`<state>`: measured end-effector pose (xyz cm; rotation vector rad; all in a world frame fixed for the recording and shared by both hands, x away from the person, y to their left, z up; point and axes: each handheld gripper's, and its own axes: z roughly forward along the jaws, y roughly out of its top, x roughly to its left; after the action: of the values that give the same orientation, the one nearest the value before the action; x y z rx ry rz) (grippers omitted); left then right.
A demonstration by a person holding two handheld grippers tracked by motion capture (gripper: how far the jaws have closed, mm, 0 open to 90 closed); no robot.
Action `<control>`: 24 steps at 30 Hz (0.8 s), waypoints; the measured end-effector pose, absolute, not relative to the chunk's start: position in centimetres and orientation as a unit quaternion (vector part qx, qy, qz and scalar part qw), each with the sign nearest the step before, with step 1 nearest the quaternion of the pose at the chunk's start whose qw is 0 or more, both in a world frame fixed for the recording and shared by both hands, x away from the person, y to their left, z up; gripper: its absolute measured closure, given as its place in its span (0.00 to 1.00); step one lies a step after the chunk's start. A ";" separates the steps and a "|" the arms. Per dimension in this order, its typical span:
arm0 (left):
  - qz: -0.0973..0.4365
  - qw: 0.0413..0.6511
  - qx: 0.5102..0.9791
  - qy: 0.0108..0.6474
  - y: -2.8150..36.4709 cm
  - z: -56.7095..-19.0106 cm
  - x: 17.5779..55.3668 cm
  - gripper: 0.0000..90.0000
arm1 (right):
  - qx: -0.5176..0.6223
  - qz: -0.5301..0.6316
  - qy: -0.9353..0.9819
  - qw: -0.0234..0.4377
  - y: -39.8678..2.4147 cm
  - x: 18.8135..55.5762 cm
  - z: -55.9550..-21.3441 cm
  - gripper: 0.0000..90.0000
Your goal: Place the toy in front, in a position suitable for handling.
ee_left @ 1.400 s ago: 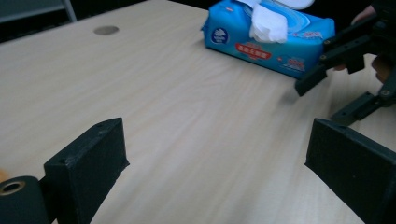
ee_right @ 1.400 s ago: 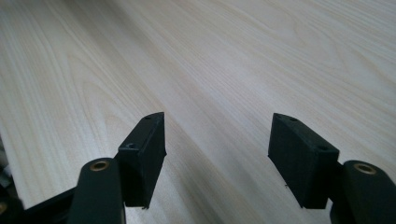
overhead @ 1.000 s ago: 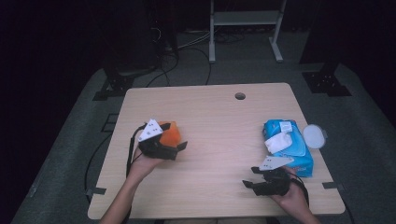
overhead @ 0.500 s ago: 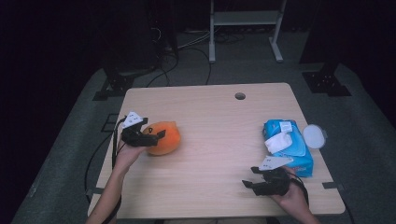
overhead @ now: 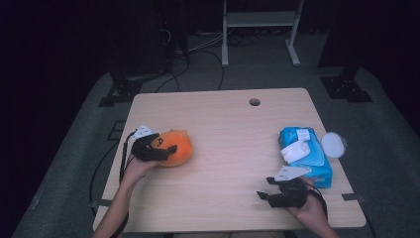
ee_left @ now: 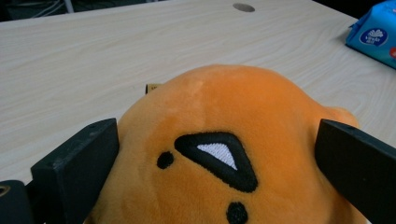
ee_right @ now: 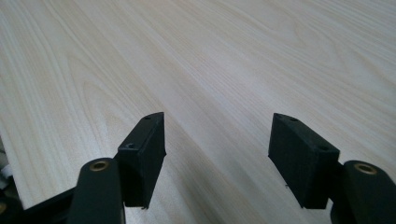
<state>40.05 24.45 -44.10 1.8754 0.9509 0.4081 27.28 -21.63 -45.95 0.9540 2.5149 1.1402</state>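
Since the frame a second ago, your left gripper (overhead: pixel 171 149) has swung out toward the left edge of the counter (overhead: pixel 223 129) and turned, so it now reaches across the orange plush toy (overhead: pixel 176 147) from the left rather than from below; the toy has slid a little leftward with it. Your right gripper (overhead: pixel 264 194) has not moved.

Seen from above, the plush toy sits on the left part of the pale wooden counter, near its left edge, with your left hand (overhead: pixel 134 167) behind the gripper. In the left gripper view the toy (ee_left: pixel 233 154) lies between the two black jaws, which stand wide at either side of its rounded body; they look close against the plush, though you cannot tell whether they are pressing it or merely bracketing it. An embroidered black triangle and two dots face the camera (likely the toy's face), which suggests the gripper is lined up on its broad middle for a steady hold.

Your right gripper rests low near the front right of the counter, jaws spread wide over bare wood in its own view (ee_right: pixel 217 154), holding nothing. Just beyond it lies a blue pack of wet wipes (overhead: pixel 306 153) with a white tissue pulled up, and a round white lid (overhead: pixel 333 145) beside the pack.
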 end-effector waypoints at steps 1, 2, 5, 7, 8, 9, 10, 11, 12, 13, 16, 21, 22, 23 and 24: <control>0.163 0.467 0.779 0.386 24.3 -44.0 39.9 0.02 | 0.324 0.388 0.856 0.111 -21.6 27.2 -45.9 0.39; 0.163 0.467 0.779 0.386 24.3 -44.0 39.9 0.04 | 0.324 0.388 0.856 0.111 -21.6 27.2 -45.9 0.39; 0.175 0.452 0.787 0.382 24.2 -43.5 39.4 0.18 | 0.326 0.390 0.854 0.112 -21.7 27.2 -45.9 0.39; 0.178 0.454 0.784 0.385 24.2 -43.4 39.3 0.23 | 0.327 0.390 0.853 0.113 -21.7 27.2 -45.8 0.39; 0.181 0.456 0.780 0.388 24.3 -43.4 39.3 0.29 | 0.327 0.392 0.852 0.114 -21.8 27.2 -45.8 0.39; 0.179 0.469 0.765 0.405 24.6 -43.4 39.5 0.30 | 0.327 0.392 0.853 0.114 -21.9 27.2 -45.8 0.39; 0.179 0.469 0.765 0.405 24.6 -43.4 39.5 0.33 | 0.327 0.392 0.853 0.114 -21.9 27.2 -45.8 0.39; 0.173 0.480 0.750 0.421 24.8 -43.4 39.6 0.36 | 0.328 0.391 0.852 0.113 -21.9 27.2 -45.8 0.39; 0.173 0.480 0.750 0.421 24.8 -43.4 39.6 0.38 | 0.328 0.391 0.852 0.113 -21.9 27.2 -45.8 0.39; 0.167 0.491 0.739 0.430 24.8 -43.3 39.6 0.39 | 0.328 0.391 0.852 0.115 -22.0 27.2 -45.8 0.39; 0.165 0.501 0.728 0.439 24.8 -43.1 39.5 0.41 | 0.331 0.392 0.850 0.115 -22.3 27.3 -45.8 0.39; 0.148 0.540 0.701 0.441 24.7 -42.2 39.2 0.42 | 0.332 0.397 0.847 0.120 -22.6 27.4 -45.6 0.39; 0.148 0.540 0.701 0.441 24.7 -42.2 39.2 0.42 | 0.332 0.397 0.847 0.120 -22.6 27.4 -45.6 0.39; 0.149 0.545 0.707 0.425 23.9 -41.6 38.9 0.42 | 0.332 0.399 0.846 0.121 -22.7 27.4 -45.5 0.39; 0.150 0.547 0.709 0.419 23.5 -41.3 38.8 0.42 | 0.335 0.399 0.845 0.122 -22.8 27.5 -45.5 0.39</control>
<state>38.78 23.49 -41.30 1.6800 0.9937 0.3558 27.48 -22.82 -45.53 0.9767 2.4673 1.1633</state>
